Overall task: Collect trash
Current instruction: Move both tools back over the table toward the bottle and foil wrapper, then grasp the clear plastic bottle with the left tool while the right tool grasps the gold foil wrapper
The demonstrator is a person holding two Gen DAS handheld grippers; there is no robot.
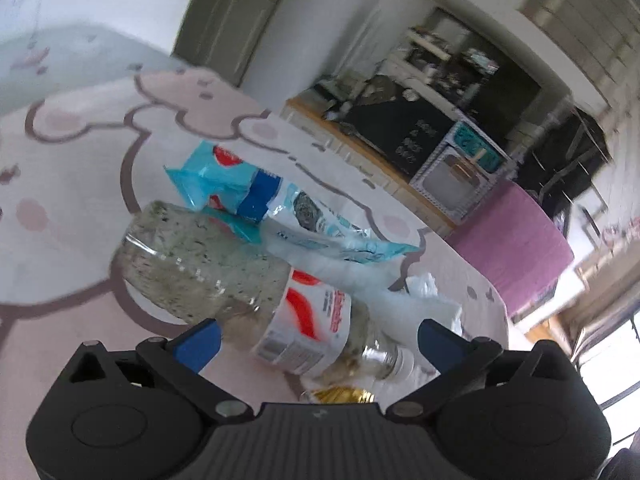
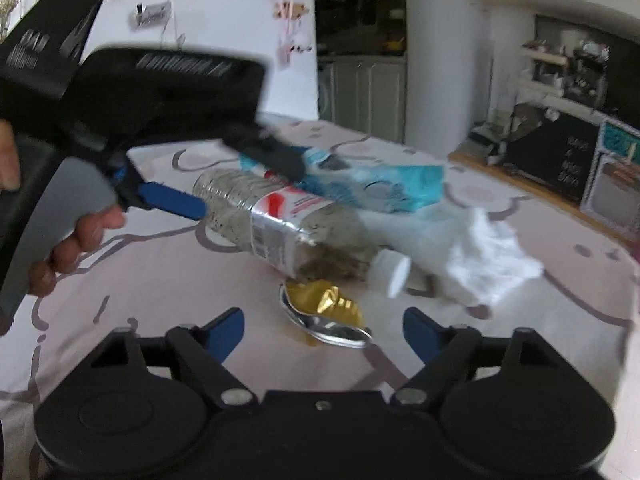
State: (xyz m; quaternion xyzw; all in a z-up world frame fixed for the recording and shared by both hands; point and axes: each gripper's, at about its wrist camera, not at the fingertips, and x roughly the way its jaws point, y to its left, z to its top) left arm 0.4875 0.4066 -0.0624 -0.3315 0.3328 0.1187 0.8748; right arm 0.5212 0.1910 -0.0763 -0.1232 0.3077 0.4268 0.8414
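Trash heaped on a pink cartoon-print tablecloth, both claws spread wide and empty.

A clear plastic bottle [image 2: 288, 224] with a red-and-white label, a white cap and dark flecks inside lies on its side in the middle of the pink tablecloth [image 2: 160, 280]. A crumpled blue-and-white plastic wrapper [image 2: 384, 188] lies just behind it, touching its far side. A crumpled gold foil wrapper [image 2: 324, 300] lies just in front of the bottle's neck, and a wad of white tissue [image 2: 492, 260] sits beside the cap. The left gripper [image 1: 319, 342] hangs over the bottle, its blue-tipped jaws spread wide to either side of the body and gripping nothing. The right gripper [image 2: 323, 334] hovers before the gold foil, jaws wide apart and empty. A person's hand [image 2: 76, 240] grips the left gripper's handle.
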